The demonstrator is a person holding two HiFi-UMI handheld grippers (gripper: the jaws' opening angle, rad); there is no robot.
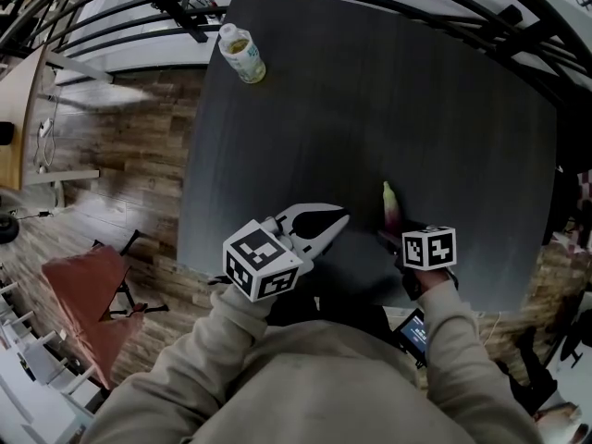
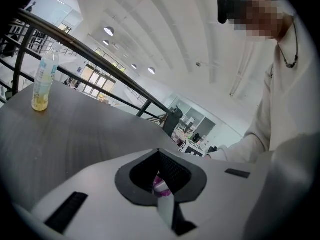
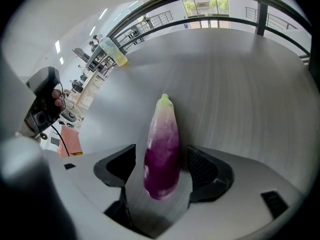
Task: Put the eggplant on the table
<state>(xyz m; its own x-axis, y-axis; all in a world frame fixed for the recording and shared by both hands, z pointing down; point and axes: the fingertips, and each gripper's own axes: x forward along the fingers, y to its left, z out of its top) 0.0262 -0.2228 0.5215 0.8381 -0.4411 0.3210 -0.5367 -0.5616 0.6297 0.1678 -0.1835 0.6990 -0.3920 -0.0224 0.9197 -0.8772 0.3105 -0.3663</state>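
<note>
The eggplant (image 1: 391, 206), purple with a pale green tip, lies on the dark table (image 1: 388, 91) near its front right edge. My right gripper (image 1: 394, 234) points steeply down over its purple end. In the right gripper view the eggplant (image 3: 162, 144) rests between the spread jaws of that gripper (image 3: 161, 153); the left pad stands clear of it and the right pad is close beside it. My left gripper (image 1: 339, 220) hovers over the table's front edge to the left of the eggplant, its jaw tips meeting (image 2: 159, 156) and nothing held.
A plastic bottle (image 1: 242, 54) with yellowish liquid stands at the table's far left corner, also seen as the bottle (image 2: 42, 81) and the bottle (image 3: 114, 51). Dark railings (image 1: 120, 17) curve behind the table. A reddish chair (image 1: 88, 294) stands on the wood floor at the left.
</note>
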